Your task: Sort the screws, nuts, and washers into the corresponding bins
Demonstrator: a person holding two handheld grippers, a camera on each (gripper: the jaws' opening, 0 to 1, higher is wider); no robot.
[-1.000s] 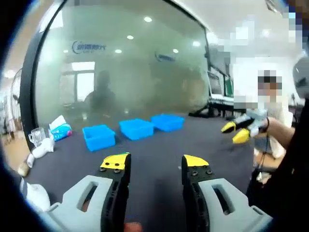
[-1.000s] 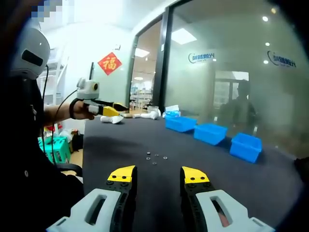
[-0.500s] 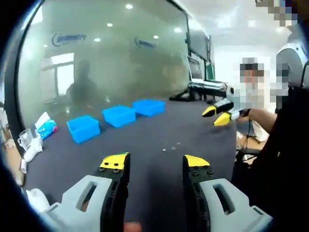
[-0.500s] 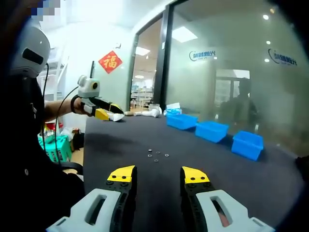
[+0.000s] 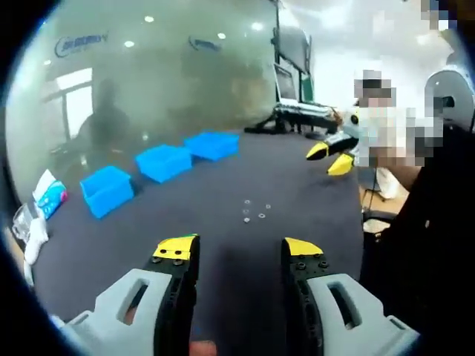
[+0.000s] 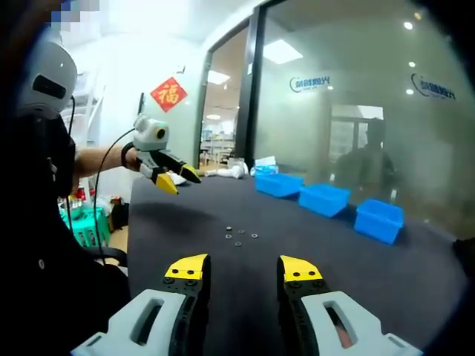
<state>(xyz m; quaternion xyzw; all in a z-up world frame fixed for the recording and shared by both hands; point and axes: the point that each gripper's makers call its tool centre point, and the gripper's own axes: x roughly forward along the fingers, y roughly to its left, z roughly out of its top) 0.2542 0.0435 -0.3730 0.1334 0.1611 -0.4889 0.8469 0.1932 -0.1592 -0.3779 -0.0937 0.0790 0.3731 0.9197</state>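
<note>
Approaching: small fasteners (image 6: 239, 237) at frame centre on dark bench (image 6: 334, 259); three blue bins (image 6: 326, 200) right. Left gripper (image 5: 239, 256), right gripper (image 6: 242, 268) both spread, empty. Next: descend onto one piece.

A small cluster of loose metal fasteners (image 5: 253, 211) is lying flat on the dark table, too small to tell apart. Three open blue bins (image 5: 162, 162) are sitting in a row, well apart from the cluster.
</note>
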